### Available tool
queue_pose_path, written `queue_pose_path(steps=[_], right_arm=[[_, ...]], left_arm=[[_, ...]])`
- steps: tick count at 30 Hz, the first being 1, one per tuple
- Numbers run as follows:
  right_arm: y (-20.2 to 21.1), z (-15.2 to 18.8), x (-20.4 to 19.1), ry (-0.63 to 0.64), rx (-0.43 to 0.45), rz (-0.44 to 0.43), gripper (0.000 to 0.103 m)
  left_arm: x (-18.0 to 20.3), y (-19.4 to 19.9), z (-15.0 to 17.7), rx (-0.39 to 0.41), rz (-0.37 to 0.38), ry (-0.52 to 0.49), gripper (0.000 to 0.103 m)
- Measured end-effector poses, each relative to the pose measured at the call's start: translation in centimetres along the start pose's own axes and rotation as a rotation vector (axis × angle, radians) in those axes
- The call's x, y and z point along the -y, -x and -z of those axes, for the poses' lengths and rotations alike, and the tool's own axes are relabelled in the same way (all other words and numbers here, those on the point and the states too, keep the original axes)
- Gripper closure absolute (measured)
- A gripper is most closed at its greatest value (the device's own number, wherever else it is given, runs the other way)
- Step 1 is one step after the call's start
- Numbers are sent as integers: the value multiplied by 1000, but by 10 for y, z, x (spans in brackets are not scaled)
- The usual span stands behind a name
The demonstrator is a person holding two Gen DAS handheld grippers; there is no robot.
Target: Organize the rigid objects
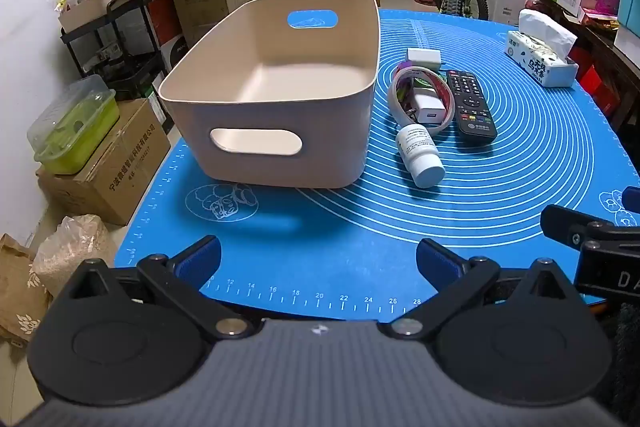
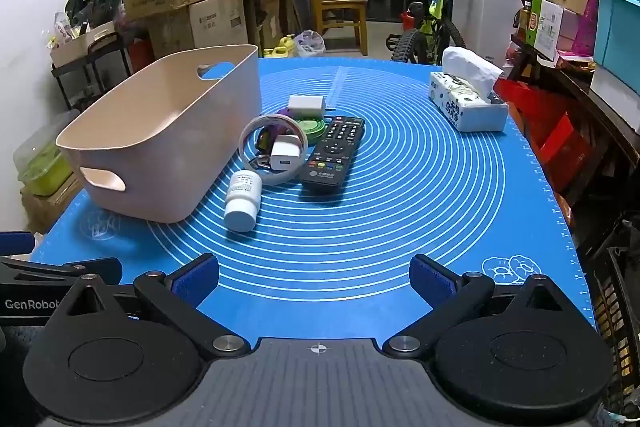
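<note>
Jaws spread wide on both the left gripper (image 1: pixel 318 263) and right gripper (image 2: pixel 314 279), near the beige bin (image 2: pixel 168 131), pill bottle (image 2: pixel 242 203) and remote (image 2: pixel 334 155) to its right.

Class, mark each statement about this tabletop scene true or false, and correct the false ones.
1. The beige bin has nothing in it. True.
2. The white pill bottle stands upright. False: it lies on its side on the blue mat.
3. The black remote lies to the right of the white charger. True.
4. The left tongs grip the remote. False: both the left and the right tongs are open and hold nothing.
5. The tissue pack sits inside the bin. False: it sits on the mat, far right.
</note>
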State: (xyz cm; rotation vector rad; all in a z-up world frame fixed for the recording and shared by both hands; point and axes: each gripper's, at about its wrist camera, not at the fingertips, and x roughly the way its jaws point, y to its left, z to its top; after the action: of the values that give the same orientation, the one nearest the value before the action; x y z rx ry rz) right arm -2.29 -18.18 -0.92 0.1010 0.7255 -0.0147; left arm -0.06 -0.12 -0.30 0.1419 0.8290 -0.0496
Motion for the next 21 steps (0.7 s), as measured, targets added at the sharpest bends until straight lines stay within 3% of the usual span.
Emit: queue_pose_path(steps=[21], right_arm=[[-2,2,-2,8,-9,-2,2]], left_arm=[[0,-2,0,-12,2,-3,1]])
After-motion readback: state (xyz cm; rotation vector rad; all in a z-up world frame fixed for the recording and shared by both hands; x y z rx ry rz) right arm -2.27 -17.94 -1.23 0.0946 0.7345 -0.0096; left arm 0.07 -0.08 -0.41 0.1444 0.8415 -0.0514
